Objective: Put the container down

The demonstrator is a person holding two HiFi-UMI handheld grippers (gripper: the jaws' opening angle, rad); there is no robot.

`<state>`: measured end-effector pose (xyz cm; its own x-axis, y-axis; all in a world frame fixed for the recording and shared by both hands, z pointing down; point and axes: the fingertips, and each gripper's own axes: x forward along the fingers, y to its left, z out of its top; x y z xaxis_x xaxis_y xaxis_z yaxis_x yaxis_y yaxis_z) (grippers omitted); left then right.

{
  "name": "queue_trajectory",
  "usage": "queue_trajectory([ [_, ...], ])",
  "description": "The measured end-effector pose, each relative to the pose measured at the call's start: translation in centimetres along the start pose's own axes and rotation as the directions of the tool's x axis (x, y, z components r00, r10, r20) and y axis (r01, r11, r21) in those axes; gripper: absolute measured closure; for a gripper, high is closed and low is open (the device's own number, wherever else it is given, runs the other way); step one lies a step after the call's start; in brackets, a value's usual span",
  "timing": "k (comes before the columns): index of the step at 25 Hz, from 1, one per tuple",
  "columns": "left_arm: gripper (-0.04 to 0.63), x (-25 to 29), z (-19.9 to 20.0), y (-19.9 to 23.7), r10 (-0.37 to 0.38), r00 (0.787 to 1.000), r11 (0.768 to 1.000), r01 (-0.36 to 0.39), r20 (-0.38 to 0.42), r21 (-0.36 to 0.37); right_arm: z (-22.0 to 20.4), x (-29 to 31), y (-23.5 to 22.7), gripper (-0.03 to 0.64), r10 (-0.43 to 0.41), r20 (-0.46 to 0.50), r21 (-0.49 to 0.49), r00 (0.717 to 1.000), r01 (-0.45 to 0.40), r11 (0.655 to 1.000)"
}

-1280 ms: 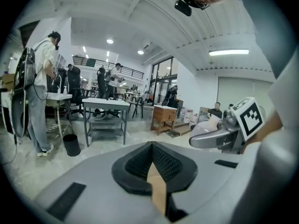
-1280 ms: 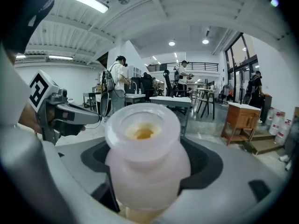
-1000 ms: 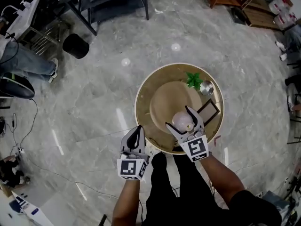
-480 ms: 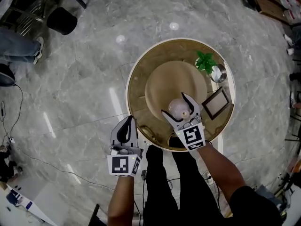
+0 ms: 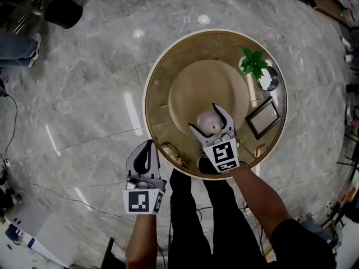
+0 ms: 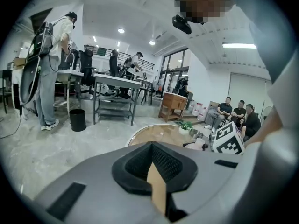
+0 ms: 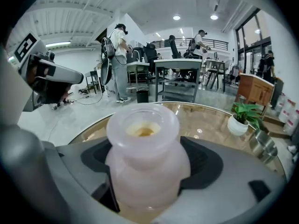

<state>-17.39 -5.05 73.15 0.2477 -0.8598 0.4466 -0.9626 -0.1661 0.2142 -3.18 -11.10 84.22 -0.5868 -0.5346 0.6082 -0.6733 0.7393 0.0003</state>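
Note:
A frosted pinkish-white container (image 5: 208,120) with a wide neck is held upright in my right gripper (image 5: 205,118), whose jaws are shut on its body. It hangs over the near part of the round glass-topped table (image 5: 151,83). In the right gripper view the container (image 7: 142,157) fills the space inside the right gripper (image 7: 145,171), with something yellowish inside its mouth and the table (image 7: 205,120) beyond. My left gripper (image 5: 148,147) is shut and holds nothing, just off the table's front-left edge. In its own view the left gripper (image 6: 152,164) points towards the table (image 6: 159,134).
On the table's right side stand a small potted plant (image 5: 253,62), a metal bowl (image 5: 269,78) and a dark picture frame (image 5: 262,118). A small object (image 5: 171,154) lies near the front-left rim. A black bin (image 5: 61,10) stands on the marble floor. Desks and people are farther off.
The table has grown larger and risen in the head view. My right gripper kept its hold and carried the container slightly farther in over the table. My left gripper stayed shut beside the rim.

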Motion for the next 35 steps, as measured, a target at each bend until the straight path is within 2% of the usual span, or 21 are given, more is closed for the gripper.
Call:
queue_trajectory([
  [4,0.600,-1.4,-1.5,0.1,0.020,0.999,0.999,-0.021,-0.028,-0.037,-1.1,0.5,0.2,0.201,-0.009,-0.027,-0.009,1.000,0.009,1.000],
  [12,0.600,-2.0,-1.9,0.4,0.041,0.999,0.999,-0.042,-0.021,-0.032,-2.6,1.0,0.2,0.201,-0.015,-0.049,-0.026,0.999,0.014,1.000],
  [17,0.600,-1.9,-1.2,0.3,0.047,0.999,0.998,-0.047,-0.009,-0.035,-2.7,1.1,0.1,0.201,-0.027,-0.043,-0.039,0.999,0.025,0.999],
  [22,0.600,-2.4,1.1,-0.3,0.037,0.999,0.999,-0.037,0.008,-0.030,-2.1,-0.3,0.0,0.196,-0.022,-0.083,-0.022,0.996,0.020,1.000],
  [25,0.600,-3.0,3.9,-1.0,0.026,0.999,1.000,-0.026,0.025,-0.016,0.6,-2.9,-0.1,0.195,-0.023,-0.060,-0.025,0.998,0.022,0.999],
  [29,0.600,-4.3,8.1,-2.4,0.014,0.999,1.000,-0.013,0.035,-0.020,6.5,-7.6,0.5,0.195,0.006,0.010,-0.014,1.000,-0.006,1.000],
  [32,0.600,-5.1,12.6,-3.3,-0.005,0.998,1.000,0.006,0.057,-0.012,12.9,-11.2,0.8,0.196,0.015,0.061,-0.026,0.998,-0.013,1.000],
  [35,0.600,-5.5,17.7,-4.2,-0.030,0.994,0.999,0.027,0.108,0.029,19.7,-14.4,0.2,0.199,0.004,0.161,-0.053,0.987,0.005,0.999],
])
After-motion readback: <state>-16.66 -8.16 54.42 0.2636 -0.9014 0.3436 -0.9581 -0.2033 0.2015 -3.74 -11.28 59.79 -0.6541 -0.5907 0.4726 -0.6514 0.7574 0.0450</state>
